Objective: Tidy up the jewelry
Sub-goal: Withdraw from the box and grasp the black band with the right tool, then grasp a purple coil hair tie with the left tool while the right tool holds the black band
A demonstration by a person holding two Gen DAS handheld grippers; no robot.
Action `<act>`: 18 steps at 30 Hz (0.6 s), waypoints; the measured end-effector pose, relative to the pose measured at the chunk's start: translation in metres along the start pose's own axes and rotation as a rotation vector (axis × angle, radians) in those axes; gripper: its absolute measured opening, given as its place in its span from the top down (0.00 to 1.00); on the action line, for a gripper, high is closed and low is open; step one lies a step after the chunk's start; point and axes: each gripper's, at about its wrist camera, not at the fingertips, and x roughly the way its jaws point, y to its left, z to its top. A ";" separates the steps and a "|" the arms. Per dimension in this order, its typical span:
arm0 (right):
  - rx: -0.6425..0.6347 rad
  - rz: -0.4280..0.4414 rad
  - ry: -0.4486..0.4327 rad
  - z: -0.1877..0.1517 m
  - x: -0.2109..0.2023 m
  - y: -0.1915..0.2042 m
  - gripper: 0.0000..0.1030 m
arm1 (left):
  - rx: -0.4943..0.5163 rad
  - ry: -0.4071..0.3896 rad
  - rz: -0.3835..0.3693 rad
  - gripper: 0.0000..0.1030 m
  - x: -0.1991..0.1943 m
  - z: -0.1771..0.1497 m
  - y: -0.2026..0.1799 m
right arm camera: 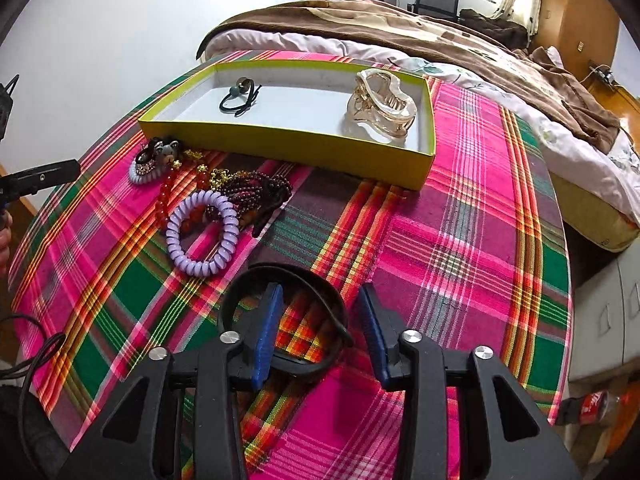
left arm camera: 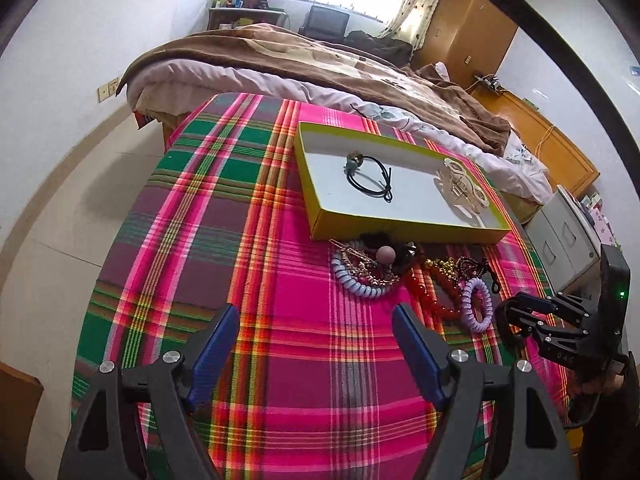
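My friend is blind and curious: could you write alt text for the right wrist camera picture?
The right claw straddles one side of a black band lying on a pink plaid cloth. Beyond it lie a lilac coil hair tie and beaded bracelets, then a yellow tray holding a cream hair clip and a black hair tie.

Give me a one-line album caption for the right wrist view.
Right gripper straddling a black band on the plaid cloth, yellow tray beyond.
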 end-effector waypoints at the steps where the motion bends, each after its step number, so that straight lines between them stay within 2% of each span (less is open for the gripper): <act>1: -0.006 -0.002 -0.004 -0.001 -0.001 0.000 0.76 | 0.003 0.002 -0.001 0.24 0.001 0.000 -0.002; 6: 0.008 0.005 -0.024 -0.008 -0.006 -0.006 0.87 | 0.022 0.009 -0.003 0.24 0.006 0.003 -0.011; 10: 0.030 0.006 -0.038 -0.014 -0.011 -0.012 0.89 | 0.045 0.015 -0.013 0.24 0.010 0.005 -0.022; 18: 0.112 0.012 -0.080 -0.024 -0.025 -0.029 0.90 | 0.137 0.048 -0.092 0.24 0.025 0.004 -0.069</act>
